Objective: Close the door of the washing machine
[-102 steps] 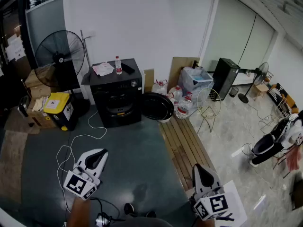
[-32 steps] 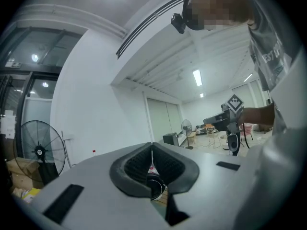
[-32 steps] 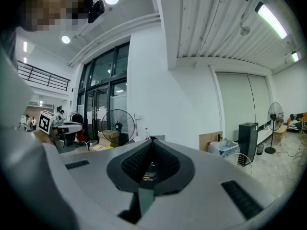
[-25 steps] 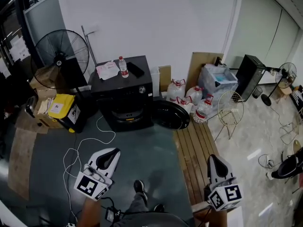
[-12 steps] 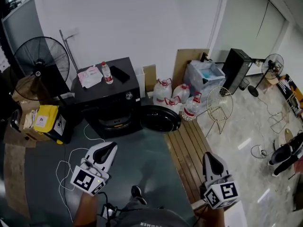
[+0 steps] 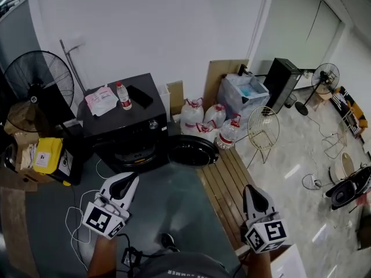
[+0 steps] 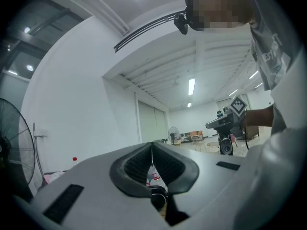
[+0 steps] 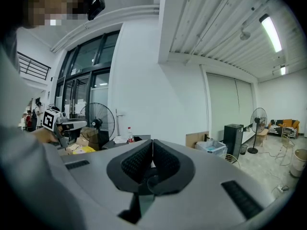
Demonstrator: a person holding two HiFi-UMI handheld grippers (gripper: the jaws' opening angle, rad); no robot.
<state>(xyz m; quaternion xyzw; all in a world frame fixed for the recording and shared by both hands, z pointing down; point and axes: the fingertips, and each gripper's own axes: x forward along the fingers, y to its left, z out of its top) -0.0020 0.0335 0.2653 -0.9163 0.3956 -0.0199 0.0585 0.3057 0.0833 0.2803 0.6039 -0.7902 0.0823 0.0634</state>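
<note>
Bright ceiling lights, fisheye edges, sharp.

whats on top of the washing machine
On the washing machine: a red-capped bottle, a pale packet and a flat black item. Anything under the packet is covered.

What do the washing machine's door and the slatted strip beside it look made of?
Washing machine door: dark, glossy round rim, probably plastic around tinted glass; the sheen suggests it. Slatted strip: matte brown parallel boards, likely wood.
</note>
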